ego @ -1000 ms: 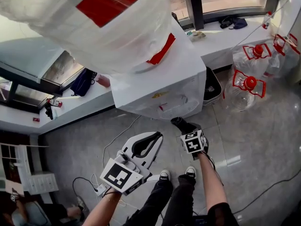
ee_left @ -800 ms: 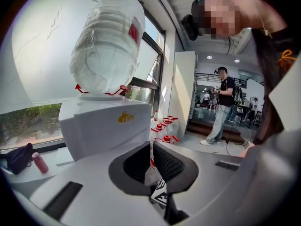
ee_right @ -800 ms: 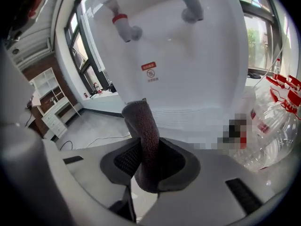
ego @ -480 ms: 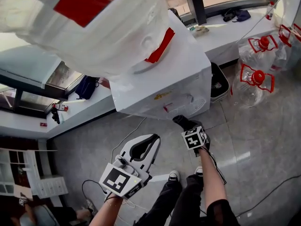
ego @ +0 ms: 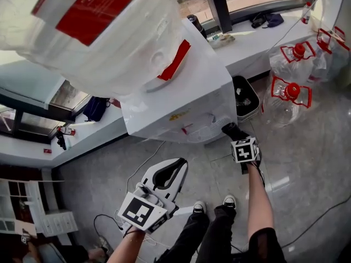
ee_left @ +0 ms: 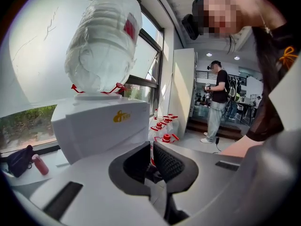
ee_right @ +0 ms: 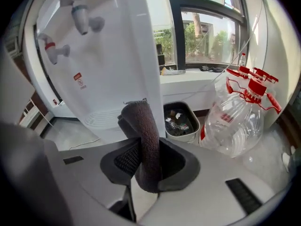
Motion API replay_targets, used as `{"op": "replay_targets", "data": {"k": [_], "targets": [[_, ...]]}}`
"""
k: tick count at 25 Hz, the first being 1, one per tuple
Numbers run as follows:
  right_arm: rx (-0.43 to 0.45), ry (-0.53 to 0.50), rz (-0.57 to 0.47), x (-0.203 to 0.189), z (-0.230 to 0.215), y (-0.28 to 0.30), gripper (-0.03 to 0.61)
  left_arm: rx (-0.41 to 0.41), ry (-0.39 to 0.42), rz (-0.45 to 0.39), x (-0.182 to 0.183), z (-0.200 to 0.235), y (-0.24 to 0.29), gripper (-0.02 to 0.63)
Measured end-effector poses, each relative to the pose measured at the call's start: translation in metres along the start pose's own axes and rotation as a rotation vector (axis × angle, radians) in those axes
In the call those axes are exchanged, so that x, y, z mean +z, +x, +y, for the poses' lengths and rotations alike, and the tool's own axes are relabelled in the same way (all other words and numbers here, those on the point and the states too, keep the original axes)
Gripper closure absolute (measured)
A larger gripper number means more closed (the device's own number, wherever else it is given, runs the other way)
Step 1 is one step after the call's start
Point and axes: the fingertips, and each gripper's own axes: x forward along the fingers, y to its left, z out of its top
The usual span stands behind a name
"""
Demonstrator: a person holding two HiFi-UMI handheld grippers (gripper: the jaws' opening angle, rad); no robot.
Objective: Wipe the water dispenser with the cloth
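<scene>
The white water dispenser carries a big upturned bottle. My right gripper is shut on a dark grey cloth, held at the dispenser's lower front right corner. In the right gripper view the cloth sticks up from the gripper, close to the dispenser's front edge, below the taps. Whether it touches, I cannot tell. My left gripper hangs lower, away from the dispenser, shut with nothing in it. In its own view this gripper points at the dispenser.
A waste bin stands right of the dispenser. Empty water bottles with red caps sit on the floor further right. A white window sill runs behind. A cable lies on the floor. A person stands in the room behind.
My right gripper has moved right with the cloth, from under the dispenser's front middle to its lower right corner. The left gripper has barely moved.
</scene>
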Motion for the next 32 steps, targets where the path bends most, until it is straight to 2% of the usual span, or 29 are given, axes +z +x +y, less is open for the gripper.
{"op": "replay_targets", "data": {"k": [7, 15, 18, 23, 32], "targets": [[-0.073, 0.022, -0.055, 0.029, -0.04, -0.016, 0.472, -0.022, 0.0, 0.018, -0.006, -0.008, 0.003, 0.592], [-0.094, 0.005, -0.084, 0.033, -0.047, -0.064, 0.472, -0.043, 0.013, 0.012, 0.003, -0.016, -0.003, 0.592], [-0.089, 0.007, -0.105, 0.029, -0.039, -0.093, 0.472, -0.059, 0.025, -0.003, 0.013, -0.023, -0.011, 0.592], [-0.062, 0.069, -0.135, 0.021, -0.009, -0.156, 0.472, -0.084, 0.041, -0.035, 0.031, -0.031, -0.039, 0.592], [-0.003, 0.179, -0.228, 0.033, 0.063, -0.304, 0.472, -0.11, 0.067, -0.022, 0.047, -0.025, -0.134, 0.592]]}}
